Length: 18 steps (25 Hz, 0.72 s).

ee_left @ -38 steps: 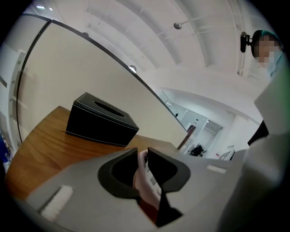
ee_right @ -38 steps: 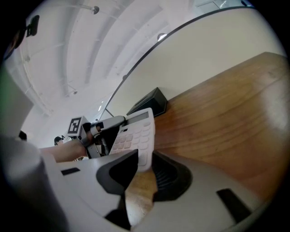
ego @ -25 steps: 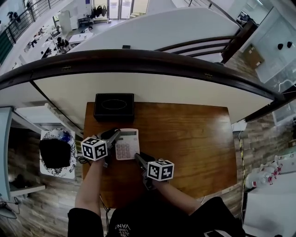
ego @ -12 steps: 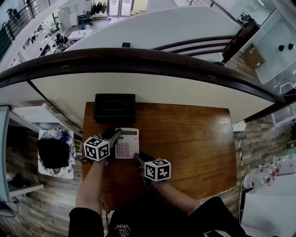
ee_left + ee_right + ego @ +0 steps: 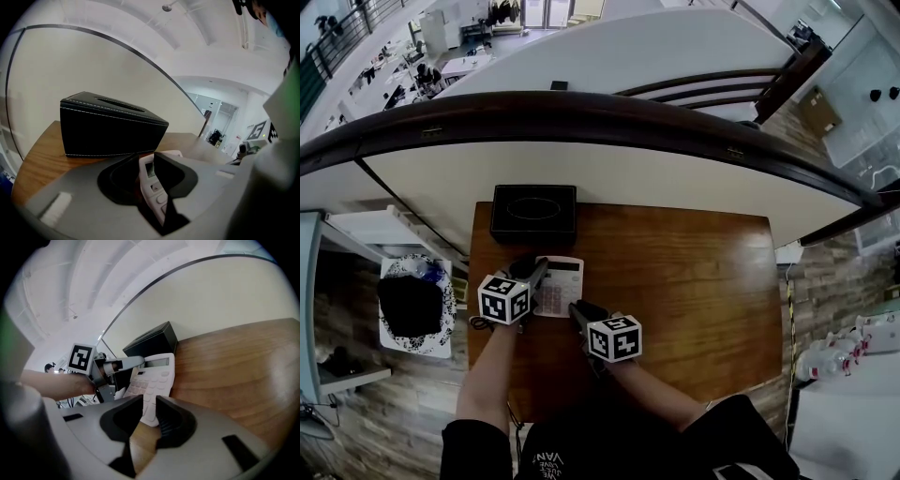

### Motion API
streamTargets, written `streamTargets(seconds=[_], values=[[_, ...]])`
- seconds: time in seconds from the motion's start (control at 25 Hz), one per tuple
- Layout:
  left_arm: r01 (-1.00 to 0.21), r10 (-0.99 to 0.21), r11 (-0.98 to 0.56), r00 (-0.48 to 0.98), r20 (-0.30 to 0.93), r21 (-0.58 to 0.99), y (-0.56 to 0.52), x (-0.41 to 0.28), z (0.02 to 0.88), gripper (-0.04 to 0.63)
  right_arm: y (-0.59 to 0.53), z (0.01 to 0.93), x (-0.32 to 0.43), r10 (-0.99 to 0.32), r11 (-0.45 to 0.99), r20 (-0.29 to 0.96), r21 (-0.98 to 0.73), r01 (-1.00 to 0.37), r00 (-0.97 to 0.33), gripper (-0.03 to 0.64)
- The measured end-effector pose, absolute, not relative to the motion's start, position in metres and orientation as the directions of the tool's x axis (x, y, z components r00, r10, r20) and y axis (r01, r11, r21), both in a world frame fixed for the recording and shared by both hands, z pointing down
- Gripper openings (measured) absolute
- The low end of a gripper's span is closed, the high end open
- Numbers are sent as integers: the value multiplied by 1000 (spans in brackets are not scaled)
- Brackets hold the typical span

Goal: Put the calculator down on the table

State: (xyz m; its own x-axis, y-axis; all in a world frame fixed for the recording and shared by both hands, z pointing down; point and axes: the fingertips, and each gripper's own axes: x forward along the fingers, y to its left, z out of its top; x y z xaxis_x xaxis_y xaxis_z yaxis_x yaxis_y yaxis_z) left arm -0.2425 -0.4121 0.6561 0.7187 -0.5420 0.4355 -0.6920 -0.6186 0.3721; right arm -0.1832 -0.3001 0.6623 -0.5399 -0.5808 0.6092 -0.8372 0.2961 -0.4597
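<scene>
A white calculator (image 5: 560, 283) lies on the brown table (image 5: 684, 281) in front of a black tissue box. My left gripper (image 5: 536, 270) is at its left edge. In the left gripper view that edge of the calculator (image 5: 151, 180) stands between the jaws of my left gripper (image 5: 146, 159). The jaws have just been opening a little, and both tips still lie against it. My right gripper (image 5: 577, 308) is at the calculator's near right corner. In the right gripper view the right gripper (image 5: 149, 401) has its jaws apart, with the calculator (image 5: 154, 380) just beyond and the left gripper (image 5: 122, 364) behind it.
The black tissue box (image 5: 533, 214) stands at the table's far left corner, right behind the calculator. A curved white wall with a dark rail (image 5: 600, 112) runs behind the table. A white stool with a black object (image 5: 411, 307) is to the left of the table.
Both marker cubes have rolled slightly and drawn a little closer together. The left gripper has sunk a bit. The calculator stays at the same spot on the table.
</scene>
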Motion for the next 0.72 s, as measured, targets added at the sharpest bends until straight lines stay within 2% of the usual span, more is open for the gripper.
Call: streamTargets(seconds=[0.28,0.72], values=[[-719,-568,-615,689,451,324,-413,-244,656,94,-296,662,-183,-579,304,608,-458,-835,-544,89],[-787,-644,-544,613,458,290,-403,-257,650,144,-284,655,-175,-586,313,595,-461,-830,-551,89]])
